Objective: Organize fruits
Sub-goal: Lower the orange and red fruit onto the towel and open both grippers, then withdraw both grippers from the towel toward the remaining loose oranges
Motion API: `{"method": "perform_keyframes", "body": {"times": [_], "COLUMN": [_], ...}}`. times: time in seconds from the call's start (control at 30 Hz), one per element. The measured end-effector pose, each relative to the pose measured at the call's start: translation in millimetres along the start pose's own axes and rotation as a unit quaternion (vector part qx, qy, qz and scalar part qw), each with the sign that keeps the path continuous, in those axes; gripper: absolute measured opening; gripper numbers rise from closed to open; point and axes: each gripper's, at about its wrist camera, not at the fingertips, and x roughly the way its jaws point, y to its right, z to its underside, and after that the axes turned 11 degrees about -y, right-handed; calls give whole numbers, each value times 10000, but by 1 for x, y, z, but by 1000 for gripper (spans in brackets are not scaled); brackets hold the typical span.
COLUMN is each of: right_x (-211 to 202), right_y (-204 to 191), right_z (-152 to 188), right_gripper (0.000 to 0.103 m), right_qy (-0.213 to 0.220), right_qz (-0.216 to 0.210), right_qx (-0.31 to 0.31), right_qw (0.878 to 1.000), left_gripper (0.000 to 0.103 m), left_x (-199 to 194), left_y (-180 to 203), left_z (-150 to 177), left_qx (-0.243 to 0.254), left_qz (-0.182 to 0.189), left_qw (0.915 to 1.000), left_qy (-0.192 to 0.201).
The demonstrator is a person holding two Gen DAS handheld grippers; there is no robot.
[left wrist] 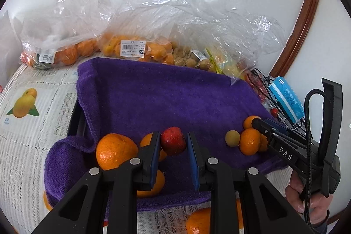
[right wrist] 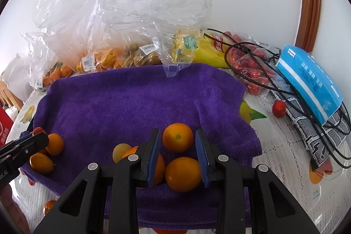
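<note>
My left tool (left wrist: 173, 144) pinches a red fruit (left wrist: 173, 140) above the purple towel (left wrist: 153, 91), my right tool (right wrist: 178, 155) clamps an orange (right wrist: 183, 174), so I lower both gently toward matching piles at six o'clock, avoiding rolls.

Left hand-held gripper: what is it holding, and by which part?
The left hand-held gripper holds a red fruit, pinched by its two sides between the blue pads.
</note>
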Motion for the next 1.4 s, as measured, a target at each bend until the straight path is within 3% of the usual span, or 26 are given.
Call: {"method": "perform_keyframes", "body": {"times": [0.13,0.3,0.53,0.6,0.67,0.87,1.4], "right_x": [-4,-14,-16,-16,-16,-18,-52], "right_y": [0,3,2,1,1,1,-8], "right_z": [0,0,0,1,1,1,9], "right_gripper": [33,42,43,44,45,52,54], "right_qy": [34,167,168,168,165,185,702], "right_qz": [-2,-45,-83,-79,-92,-80,101], "right_qx": [-1,101,120,102,97,119,-30], "right_qw": [10000,9998,9998,9998,9998,9997,9975], "left_gripper": [23,23,23,28,43,51,54], "left_x": [2,4,6,5,3,-5,-17], "left_y": [2,6,10,10,11,10,7], "left_z": [1,3,5,6,6,6,5], "left_qx": [36,112,174,173,179,183,34], "left_qz": [-1,-24,-32,-33,-31,-5,-95], "left_qw": [10000,9999,9998,9998,9998,9996,9994], "left_qy": [-26,-37,-16,-7,47,210,340]}}
